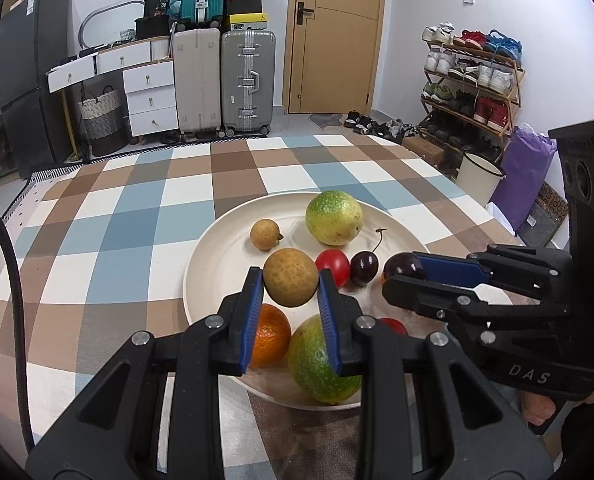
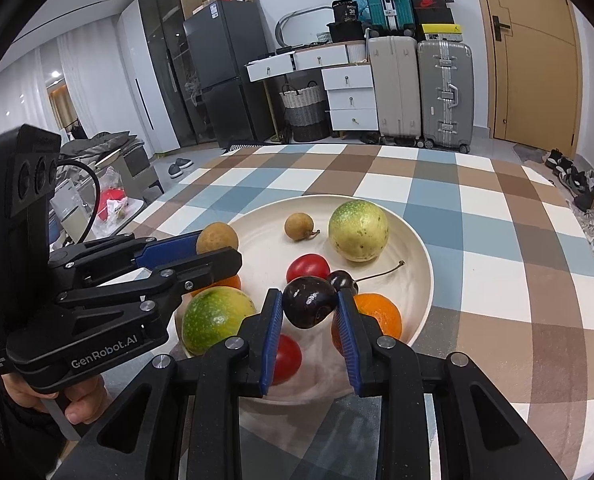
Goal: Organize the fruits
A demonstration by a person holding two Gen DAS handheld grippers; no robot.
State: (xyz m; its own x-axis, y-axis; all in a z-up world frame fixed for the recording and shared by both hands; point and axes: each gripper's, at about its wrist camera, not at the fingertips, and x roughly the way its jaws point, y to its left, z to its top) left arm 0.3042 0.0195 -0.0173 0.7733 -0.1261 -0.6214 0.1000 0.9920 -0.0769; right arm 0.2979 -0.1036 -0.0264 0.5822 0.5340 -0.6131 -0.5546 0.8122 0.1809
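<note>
Checked cloth in brown, blue and white covers the table (image 1: 137, 208), with a cream plate (image 1: 217, 240) lying toward its near right side. Above the plate's near-left part the left gripper (image 1: 291, 282) is clenched on a tan round fruit (image 1: 291, 282), its blue pads (image 1: 253, 312) pressing on either flank. Just to the right, the right gripper (image 2: 311, 308) grasps a dark cherry (image 2: 309, 307) the same way, over the plate's near middle.

Neither fruit has much of a long axis — the tan one is nearly a ball, perhaps a little taller than wide, and the cherry is plump, its dimple seeming to face the camera; I see no stalk on it.

Both grips sit near the fingertips, so a glossy cherry could squirt out if squeezed harder or jolted. Dropped, either fruit would likely land among the others and roll — the red tomato (image 2: 308, 268), a stalked cherry (image 2: 343, 280) and an orange (image 2: 381, 316) lie just beneath. The two grippers are close side by side and could knock together.

Farther off on the plate lie a small longan (image 1: 264, 234) and a green-yellow fruit (image 1: 334, 218); another green fruit (image 1: 317, 364) lies at the near rim.
</note>
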